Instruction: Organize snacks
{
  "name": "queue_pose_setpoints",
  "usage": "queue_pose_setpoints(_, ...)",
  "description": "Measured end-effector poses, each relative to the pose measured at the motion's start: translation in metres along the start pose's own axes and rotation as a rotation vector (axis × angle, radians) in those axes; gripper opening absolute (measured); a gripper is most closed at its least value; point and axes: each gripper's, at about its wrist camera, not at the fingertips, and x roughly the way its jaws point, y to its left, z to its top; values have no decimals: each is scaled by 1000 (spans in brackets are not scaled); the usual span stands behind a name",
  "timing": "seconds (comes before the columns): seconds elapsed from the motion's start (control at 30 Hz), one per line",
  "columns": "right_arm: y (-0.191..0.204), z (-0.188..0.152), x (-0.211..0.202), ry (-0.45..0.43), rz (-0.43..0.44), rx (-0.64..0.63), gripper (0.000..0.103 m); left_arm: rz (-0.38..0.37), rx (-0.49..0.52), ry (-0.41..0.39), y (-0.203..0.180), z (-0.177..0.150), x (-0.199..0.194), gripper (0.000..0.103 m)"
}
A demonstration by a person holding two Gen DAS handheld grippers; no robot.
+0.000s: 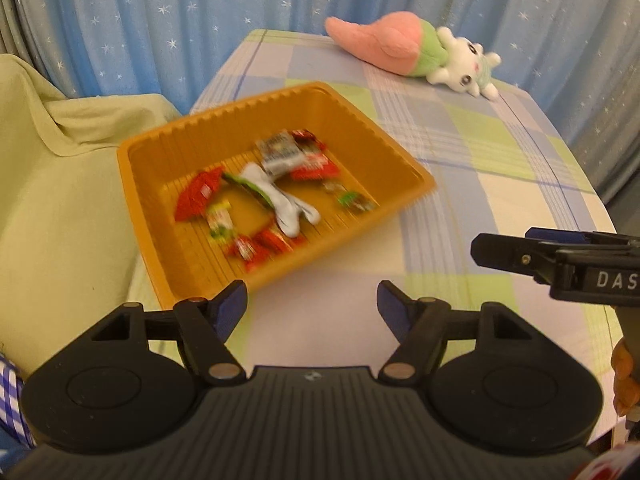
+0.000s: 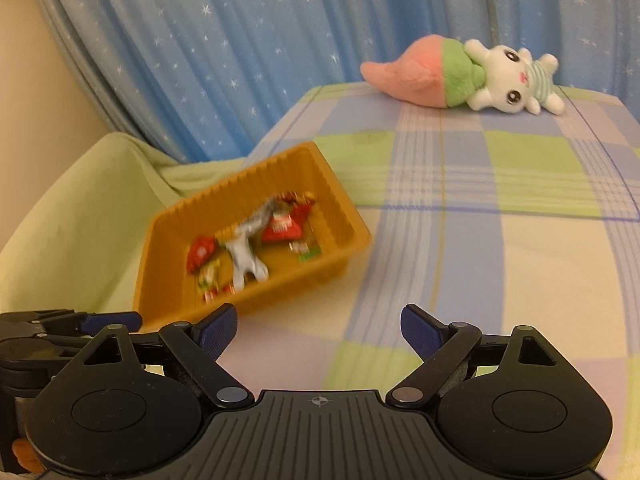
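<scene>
An orange ribbed plastic tray point(image 1: 360, 128) sits at the left edge of the checked table and holds several snack packets: red ones point(image 1: 198, 196), a white one point(image 1: 288, 208) and green ones point(image 1: 354, 200). The tray also shows in the right wrist view point(image 2: 168, 264) with the packets point(image 2: 244, 256) inside. My left gripper point(image 1: 312, 306) is open and empty, just in front of the tray's near corner. My right gripper point(image 2: 318, 330) is open and empty over the table, right of the tray. It appears at the right in the left wrist view point(image 1: 500, 254).
A pink, green and white plush toy point(image 1: 420, 52) lies at the table's far edge, also in the right wrist view point(image 2: 472, 76). A pale green covered seat point(image 1: 60, 184) stands left of the table. A blue starred curtain point(image 2: 240, 40) hangs behind.
</scene>
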Motion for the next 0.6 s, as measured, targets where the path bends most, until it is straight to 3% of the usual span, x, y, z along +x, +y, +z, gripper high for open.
queue_pose_setpoints(0.6,-44,-83,-92,55,-59,10,89,8,40,-19,-87,-72,-58,70)
